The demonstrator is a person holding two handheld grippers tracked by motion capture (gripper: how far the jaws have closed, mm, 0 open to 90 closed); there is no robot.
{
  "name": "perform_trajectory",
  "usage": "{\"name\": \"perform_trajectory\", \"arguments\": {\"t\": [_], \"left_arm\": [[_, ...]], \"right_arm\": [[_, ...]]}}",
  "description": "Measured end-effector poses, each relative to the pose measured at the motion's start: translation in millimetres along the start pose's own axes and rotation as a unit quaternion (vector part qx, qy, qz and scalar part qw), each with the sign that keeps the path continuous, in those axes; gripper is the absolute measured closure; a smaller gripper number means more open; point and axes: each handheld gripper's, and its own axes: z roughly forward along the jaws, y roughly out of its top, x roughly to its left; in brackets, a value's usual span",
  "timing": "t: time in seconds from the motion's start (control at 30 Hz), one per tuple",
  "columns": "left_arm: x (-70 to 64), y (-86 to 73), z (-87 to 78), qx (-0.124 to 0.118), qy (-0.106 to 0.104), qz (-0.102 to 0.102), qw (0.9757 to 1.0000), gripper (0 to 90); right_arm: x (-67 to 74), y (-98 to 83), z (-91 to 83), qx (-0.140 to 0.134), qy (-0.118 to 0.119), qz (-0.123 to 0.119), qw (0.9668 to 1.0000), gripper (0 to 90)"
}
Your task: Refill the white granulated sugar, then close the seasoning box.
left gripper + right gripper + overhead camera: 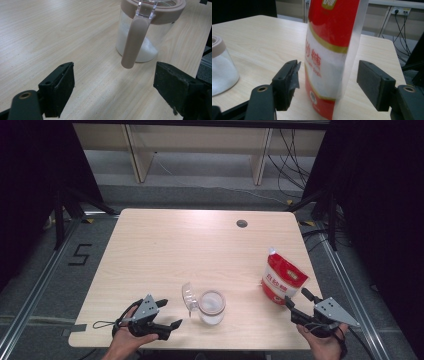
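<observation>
While both tongs stand wide, we judge the pouring done and the closing left.
Our right tongs (327, 82) flank the upright sugar bag (283, 280) at the bench's (165, 245) near right without pressing it; our left tongs (113, 87) face the part-filled jar (212, 306), near centre, its lid (188, 296) open.

Sugar bag (329, 57) top and base cropped.
</observation>
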Motion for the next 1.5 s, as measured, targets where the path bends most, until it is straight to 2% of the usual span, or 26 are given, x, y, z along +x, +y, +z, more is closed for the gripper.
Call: {"name": "perform_trajectory", "arguments": {"t": [0.03,0.2,0.27,0.3,0.4,0.43,0.47,0.5,0.53,0.6,0.63,0.67,0.7,0.83,0.87,1.0,1.1,1.13,1.17,1.2,1.23,1.27,1.33,1.37,1.4,1.5], "left_arm": [[0.4,0.0,0.2,0.0,0.0,0.002,1.0,16.6],[1.1,0.5,-0.1,-0.001,-0.003,0.009,1.0,16.6],[-1.7,0.0,-0.2,-0.004,0.001,-0.01,0.9999,16.6],[-1.7,-0.1,-0.1,-0.004,0.001,-0.011,0.9999,16.6],[1.1,0.8,-0.1,0.0,-0.002,0.011,0.9999,16.6],[-1.5,0.4,0.0,-0.003,-0.002,-0.007,1.0,16.6],[-1.4,0.6,-0.4,-0.003,0.0,-0.005,1.0,16.6],[-0.1,1.1,-0.8,-0.002,0.0,0.006,1.0,16.6],[-0.2,1.1,-0.4,-0.005,-0.001,0.005,1.0,16.6],[0.6,1.1,-1.1,-0.002,-0.002,0.009,1.0,16.6],[0.5,1.1,-1.2,-0.003,-0.002,0.009,1.0,16.6],[0.4,1.1,-1.2,-0.002,-0.002,0.009,1.0,16.6],[-1.3,0.6,-1.0,-0.003,-0.002,-0.005,1.0,16.6],[-1.4,1.2,-1.3,-0.006,-0.004,-0.006,1.0,16.6],[-1.6,1.6,-2.2,-0.003,-0.003,-0.005,1.0,16.6],[0.4,3.3,-2.4,-0.005,-0.005,0.007,0.9999,16.6],[-0.1,3.6,-2.7,-0.004,-0.006,0.005,1.0,16.6],[-1.3,3.3,-3.3,0.0,-0.003,-0.006,1.0,16.6],[-2.6,3.6,-3.0,-0.007,-0.006,-0.011,0.9999,16.7],[-2.7,4.4,-4.2,-0.004,-0.003,-0.011,0.9999,16.8],[-2.2,5.0,-4.6,-0.006,-0.005,-0.01,0.9999,16.8],[-2.6,5.5,-4.8,-0.008,-0.005,-0.015,0.9998,17.0],[-2.8,6.2,-5.9,-0.005,-0.001,-0.022,0.9998,17.4],[-2.0,6.5,-6.7,-0.002,-0.002,-0.017,0.9999,18.2],[-2.4,6.9,-7.0,-0.002,-0.003,-0.017,0.9998,19.5],[-4.7,8.4,-8.9,-0.005,-0.009,-0.02,0.9997,23.0]], "right_arm": [[0.9,-0.9,-0.7,-0.001,-0.007,-0.009,0.9999,33.8],[3.6,-3.5,-3.9,0.005,-0.01,-0.001,0.9999,32.2],[5.2,-3.7,-6.0,0.013,-0.01,-0.009,0.9998,30.3],[5.7,-4.4,-6.0,0.013,-0.011,-0.017,0.9997,29.3],[7.6,-6.9,-8.1,0.022,-0.006,-0.006,0.9997,27.7],[7.3,-7.7,-8.8,0.026,-0.004,-0.009,0.9996,27.4],[7.4,-8.3,-8.8,0.023,0.0,-0.006,0.9997,26.8],[7.7,-8.5,-10.0,0.024,-0.003,-0.007,0.9997,25.9],[6.9,-8.9,-10.3,0.023,-0.005,-0.011,0.9997,24.3],[8.7,-9.9,-11.6,0.027,-0.006,0.0,0.9996,23.7],[7.8,-10.4,-11.5,0.023,-0.008,-0.011,0.9996,23.6],[8.9,-11.0,-12.8,0.028,-0.007,-0.004,0.9996,23.3],[9.2,-11.4,-13.3,0.028,-0.007,-0.004,0.9996,23.2],[11.8,-13.0,-17.1,0.037,-0.007,0.002,0.9993,23.0],[12.0,-14.0,-17.7,0.035,-0.009,-0.006,0.9993,23.0],[15.0,-15.7,-21.6,0.042,-0.003,0.002,0.9991,23.0],[15.2,-17.3,-24.1,0.038,-0.002,0.001,0.9993,23.1],[15.0,-18.0,-24.8,0.042,-0.001,0.001,0.9991,23.1],[15.1,-18.3,-24.9,0.043,0.004,-0.002,0.9991,23.1],[16.5,-18.4,-25.6,0.051,0.017,0.011,0.9985,23.2],[18.4,-18.8,-27.3,0.051,0.004,0.015,0.9986,23.1],[17.4,-19.1,-26.2,0.043,0.003,0.003,0.9991,23.1],[18.3,-19.0,-26.3,0.047,0.005,-0.001,0.9989,23.1],[18.2,-19.0,-26.4,0.043,0.002,-0.007,0.999,23.1],[19.2,-18.9,-26.5,0.044,0.006,0.0,0.999,23.2],[21.2,-18.9,-26.0,0.044,0.007,-0.007,0.999,23.1]]}}
